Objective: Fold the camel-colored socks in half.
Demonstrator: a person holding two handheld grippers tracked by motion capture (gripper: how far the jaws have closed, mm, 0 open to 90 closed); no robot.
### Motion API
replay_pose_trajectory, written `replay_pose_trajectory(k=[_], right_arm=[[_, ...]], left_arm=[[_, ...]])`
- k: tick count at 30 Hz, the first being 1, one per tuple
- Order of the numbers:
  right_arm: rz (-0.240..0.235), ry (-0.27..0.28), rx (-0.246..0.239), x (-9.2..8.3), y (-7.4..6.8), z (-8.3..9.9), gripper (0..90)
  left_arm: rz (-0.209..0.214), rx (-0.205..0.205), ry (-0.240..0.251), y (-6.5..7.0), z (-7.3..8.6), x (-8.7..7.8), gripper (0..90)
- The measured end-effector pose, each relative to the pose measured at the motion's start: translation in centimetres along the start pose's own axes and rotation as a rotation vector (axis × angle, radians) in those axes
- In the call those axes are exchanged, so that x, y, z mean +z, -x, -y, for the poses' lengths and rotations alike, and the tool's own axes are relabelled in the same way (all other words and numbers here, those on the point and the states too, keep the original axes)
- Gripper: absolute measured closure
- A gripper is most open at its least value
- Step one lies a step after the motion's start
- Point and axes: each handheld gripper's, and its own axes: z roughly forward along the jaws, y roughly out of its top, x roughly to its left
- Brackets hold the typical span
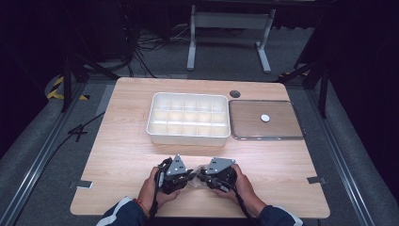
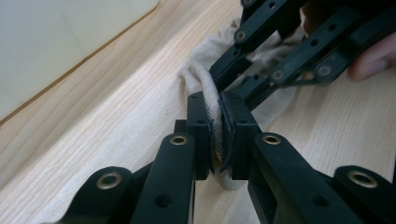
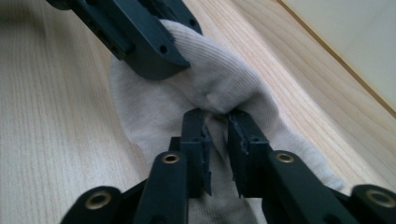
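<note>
A beige ribbed sock [image 1: 195,183] lies near the table's front edge, bunched between my two grippers. In the left gripper view, my left gripper [image 2: 218,135] is shut on a rolled fold of the sock [image 2: 201,74], which bulges out above and below the pads. My right gripper [image 3: 217,126] pinches a pucker of the sock [image 3: 224,70] at its fingertips, with a narrow gap left lower down between the jaws. The left gripper's fingers [image 3: 149,51] grip the cloth just beyond. From above, the left gripper [image 1: 191,175] and right gripper [image 1: 201,177] point at each other, tips almost touching.
A white tray [image 1: 188,137] with several compartments stands mid-table behind the grippers. To its right lies a flat clear lid [image 1: 244,134] with a small white disc [image 1: 265,117] on it. A dark round grommet [image 1: 235,93] sits near the far edge. Bare wood [image 1: 113,160] stretches left and right.
</note>
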Motion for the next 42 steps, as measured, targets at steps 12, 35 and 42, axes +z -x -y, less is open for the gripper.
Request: replay_pose_trajectory(k=[12,35,42], right_arm=[[0.070,0.053,0.020,-4.9,2.3,1.7,70.8],[0.045,-0.016,-0.027,-1.2,0.9,0.9,85.5],[0.027,0.019,-0.002,-1.7,1.1,1.0,73.4]], left_arm=[[-0.016,0.008,-0.018,-0.3,0.2,-0.1,83.1],[-0.020,0.023,0.000,-0.7,-0.5,0.0,83.1],[-0.026,0.035,-0.002,-0.6,-0.9,0.2,83.2]])
